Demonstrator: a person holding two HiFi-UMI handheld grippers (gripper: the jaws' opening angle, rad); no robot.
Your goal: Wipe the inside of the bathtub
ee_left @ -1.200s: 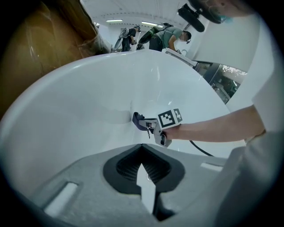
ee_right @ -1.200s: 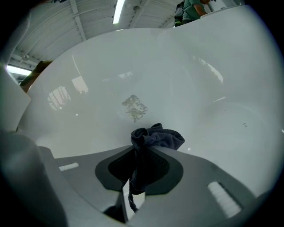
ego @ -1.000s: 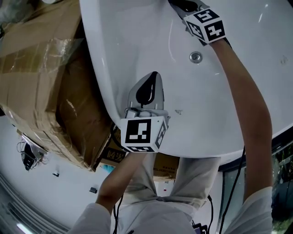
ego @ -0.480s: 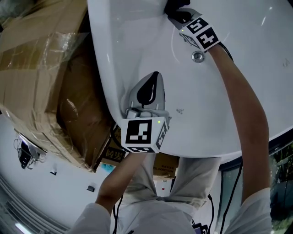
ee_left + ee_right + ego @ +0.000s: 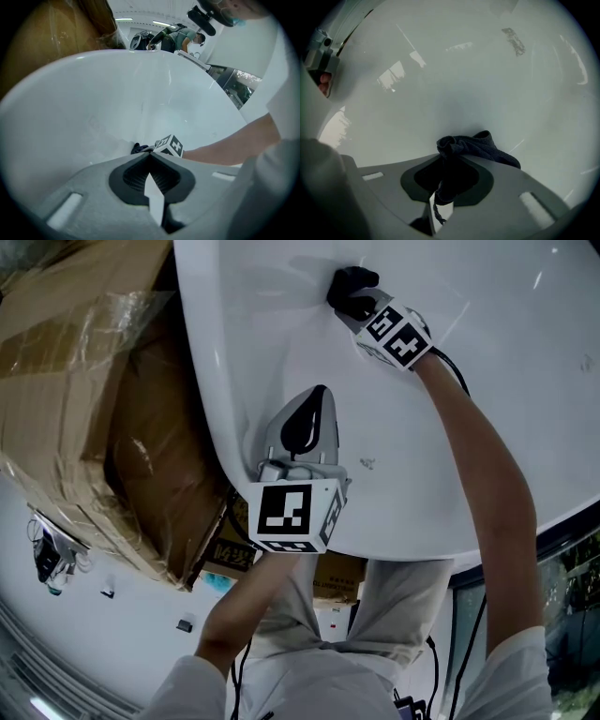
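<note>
Wiping the tub (image 5: 422, 456) is under way
The right gripper (image 5: 454, 176) fingers pinch the cloth (image 5: 480, 146) against the wall; the left gripper (image 5: 152, 176) fingers are closed on nothing; much looks left to wipe.

- The right gripper (image 5: 358, 307) has slid leftward and nearer the person across the bathtub (image 5: 441, 474) floor.
- Its dark cloth (image 5: 349, 287), cut off before, now shows whole.
</note>
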